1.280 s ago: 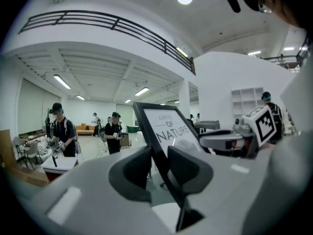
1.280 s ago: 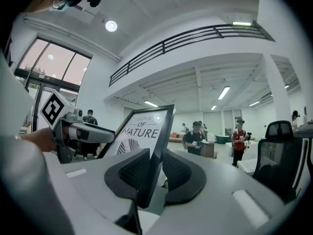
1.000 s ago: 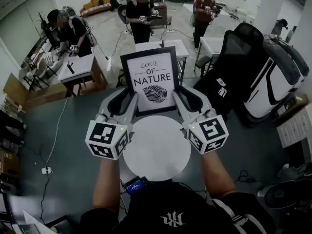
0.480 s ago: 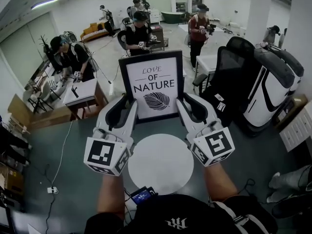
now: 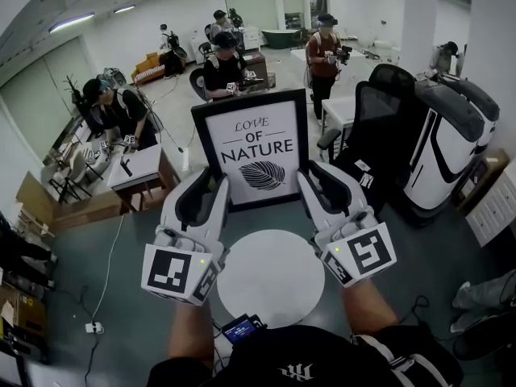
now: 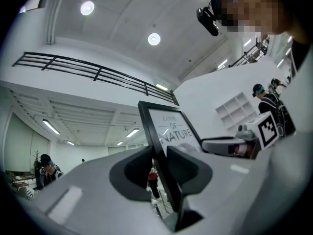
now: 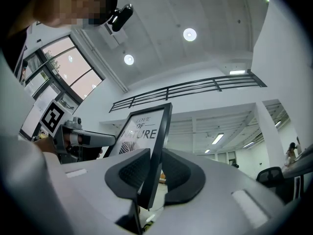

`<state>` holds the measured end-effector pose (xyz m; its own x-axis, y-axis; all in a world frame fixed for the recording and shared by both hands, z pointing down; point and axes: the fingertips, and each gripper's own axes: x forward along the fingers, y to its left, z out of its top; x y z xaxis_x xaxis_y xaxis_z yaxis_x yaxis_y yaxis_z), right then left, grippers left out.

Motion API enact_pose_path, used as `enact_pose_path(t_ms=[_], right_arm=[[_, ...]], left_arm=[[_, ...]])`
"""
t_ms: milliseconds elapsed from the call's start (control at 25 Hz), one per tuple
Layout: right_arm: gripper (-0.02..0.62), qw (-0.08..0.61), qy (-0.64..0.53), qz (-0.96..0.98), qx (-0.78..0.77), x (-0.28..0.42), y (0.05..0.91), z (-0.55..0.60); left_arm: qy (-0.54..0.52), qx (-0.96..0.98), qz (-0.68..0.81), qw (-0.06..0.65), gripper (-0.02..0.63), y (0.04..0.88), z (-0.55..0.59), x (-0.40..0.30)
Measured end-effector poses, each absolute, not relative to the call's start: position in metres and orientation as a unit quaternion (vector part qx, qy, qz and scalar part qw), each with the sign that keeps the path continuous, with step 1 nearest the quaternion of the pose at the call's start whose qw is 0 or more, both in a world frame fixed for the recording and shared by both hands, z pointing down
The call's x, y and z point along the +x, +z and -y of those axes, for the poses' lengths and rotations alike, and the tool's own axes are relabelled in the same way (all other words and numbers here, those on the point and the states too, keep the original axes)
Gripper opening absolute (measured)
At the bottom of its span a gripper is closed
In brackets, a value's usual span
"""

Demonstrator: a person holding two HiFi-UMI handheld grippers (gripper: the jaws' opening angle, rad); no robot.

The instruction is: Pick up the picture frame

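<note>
The frame [image 5: 251, 147] has risen over the last second and now hangs clear above the round table [image 5: 270, 289], upright in the upper centre of the head view. The left gripper [image 5: 218, 188] pinches its left edge, its jaws having just tightened, and the right gripper [image 5: 310, 180] pinches its right edge. The pick-up looks done. One frame, two grippers, one table.
</note>
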<state>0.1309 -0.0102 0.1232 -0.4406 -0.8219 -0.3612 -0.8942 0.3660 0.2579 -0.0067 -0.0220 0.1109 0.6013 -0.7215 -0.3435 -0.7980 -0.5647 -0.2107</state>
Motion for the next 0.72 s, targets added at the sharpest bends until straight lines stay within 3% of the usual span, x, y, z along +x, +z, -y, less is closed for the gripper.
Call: enact_pose_path(t_ms=[720], right_arm=[[0.075,0.093,0.202,-0.828,-0.514,0.134,0.127,0.018]], left_arm=[[0.109,-0.876,-0.442,0.160,0.094,0.117,0.033,-0.004]])
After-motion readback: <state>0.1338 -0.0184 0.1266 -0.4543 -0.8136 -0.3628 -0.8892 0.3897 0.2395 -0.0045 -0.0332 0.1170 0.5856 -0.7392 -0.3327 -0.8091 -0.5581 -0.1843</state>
